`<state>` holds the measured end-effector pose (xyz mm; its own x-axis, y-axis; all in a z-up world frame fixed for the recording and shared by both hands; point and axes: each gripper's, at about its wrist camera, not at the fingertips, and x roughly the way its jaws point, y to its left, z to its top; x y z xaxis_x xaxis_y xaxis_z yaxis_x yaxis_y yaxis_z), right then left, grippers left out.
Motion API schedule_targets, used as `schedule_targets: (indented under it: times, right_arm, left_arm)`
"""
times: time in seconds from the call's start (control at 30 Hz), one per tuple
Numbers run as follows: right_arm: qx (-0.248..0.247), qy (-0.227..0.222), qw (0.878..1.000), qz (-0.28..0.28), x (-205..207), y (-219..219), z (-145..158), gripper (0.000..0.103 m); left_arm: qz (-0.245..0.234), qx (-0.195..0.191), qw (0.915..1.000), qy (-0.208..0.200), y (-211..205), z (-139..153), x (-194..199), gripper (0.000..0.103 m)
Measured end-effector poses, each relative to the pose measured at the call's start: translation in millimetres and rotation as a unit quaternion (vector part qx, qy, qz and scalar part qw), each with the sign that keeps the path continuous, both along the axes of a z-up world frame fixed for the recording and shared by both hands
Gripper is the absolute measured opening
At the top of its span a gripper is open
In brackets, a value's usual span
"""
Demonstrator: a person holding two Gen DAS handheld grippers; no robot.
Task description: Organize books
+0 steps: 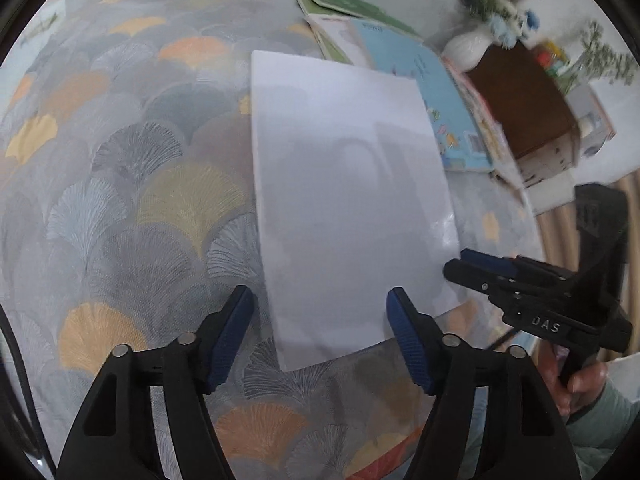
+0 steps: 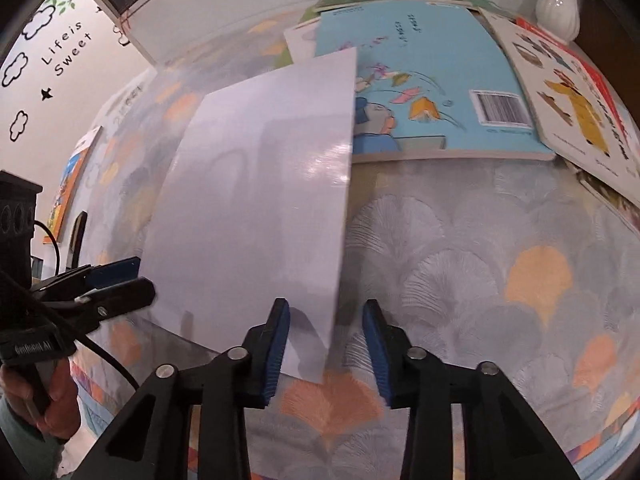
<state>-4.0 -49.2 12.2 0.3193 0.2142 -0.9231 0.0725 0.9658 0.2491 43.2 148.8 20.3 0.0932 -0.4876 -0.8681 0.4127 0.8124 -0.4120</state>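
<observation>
Jaws of the right gripper (image 2: 326, 344) are drawn close, with only a narrow gap left. The near corner of the white book (image 2: 256, 184) reaches into that gap beside the left pad, and tablecloth shows between its edge and the other pad, so no pinch can be seen. Jaws of the left gripper (image 1: 320, 336) stand well apart, with the white book's near edge lying between them and no pad pressing it.

The white book stretches away ahead of both pairs of jaws, its blank glossy cover up, on the fan-patterned tablecloth (image 2: 480, 260). Its far end overlaps a blue book (image 2: 432, 80). Right of that lies a book with a yellow figure (image 2: 576, 108), and green books (image 1: 344, 0) lie farther ahead. A white vase (image 2: 558, 0) stands beyond them, beside a brown box (image 1: 524, 100).
</observation>
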Motion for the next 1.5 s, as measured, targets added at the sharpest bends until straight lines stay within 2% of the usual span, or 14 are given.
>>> schedule_targets:
  times: [0.13,0.23,0.33,0.43,0.5,0.57,0.6,0.7,0.87,1.03,1.2,1.27,1.37,1.5]
  right_arm:
    - [0.011,-0.011,1.000,-0.002,-4.8,3.2,-0.6,0.034]
    - [0.034,-0.016,0.999,-0.012,-7.2,-4.5,-2.4,0.035]
    - [0.081,-0.018,0.996,-0.031,-7.8,-18.8,-5.9,0.035]
    - [0.164,-0.014,0.985,-0.060,-10.5,-41.9,-15.0,0.035]
    - [0.202,-0.013,0.977,-0.075,-12.3,-51.3,-20.0,0.034]
    - [0.222,-0.012,0.971,-0.084,-13.6,-55.4,-22.9,0.034]
    - [0.225,-0.012,0.970,-0.087,-12.7,-54.7,-23.0,0.034]
    - [0.227,-0.013,0.970,-0.090,-11.8,-52.6,-23.2,0.034]
    - [0.249,0.008,0.963,-0.099,-11.4,-61.8,-22.0,0.034]
    - [0.309,0.006,0.943,-0.126,-30.0,-90.6,-21.8,0.060]
    - [0.391,0.010,0.907,-0.156,-24.3,-101.2,-39.9,0.062]
    - [0.418,0.015,0.894,-0.161,-16.4,-94.9,-46.5,0.061]
    - [0.418,0.012,0.895,-0.157,1.1,-79.9,-43.6,0.042]
    - [0.313,-0.012,0.944,-0.105,7.6,-59.9,-12.4,0.037]
  left_arm:
    - [-0.013,0.051,0.9977,-0.042,-18.6,1.4,-14.0,0.067]
    - [-0.010,0.021,0.9991,-0.036,-14.1,2.7,-13.5,0.066]
    - [0.031,-0.105,0.9934,0.033,16.9,3.9,1.8,0.066]
    - [0.064,-0.241,0.9651,0.080,48.3,11.0,12.4,0.066]
    - [0.070,-0.279,0.9537,0.088,53.1,14.7,15.3,0.066]
    - [0.077,-0.275,0.9540,0.092,44.4,12.6,14.7,0.066]
    - [0.075,-0.248,0.9620,0.086,36.5,9.6,15.7,0.061]
    - [0.056,-0.189,0.9765,0.087,13.9,-5.4,16.3,0.037]
    - [0.047,-0.181,0.9779,0.093,1.3,-9.6,13.3,0.019]
    - [0.066,-0.272,0.9472,0.156,8.6,-3.6,23.8,0.018]
    - [0.097,-0.341,0.9091,0.219,13.9,-14.4,31.2,0.018]
    - [0.105,-0.351,0.9006,0.234,18.6,-19.4,30.7,0.018]
    - [0.107,-0.338,0.9043,0.238,21.3,-23.6,28.9,0.018]
    - [0.100,-0.280,0.9343,0.196,21.6,-14.2,26.7,0.018]
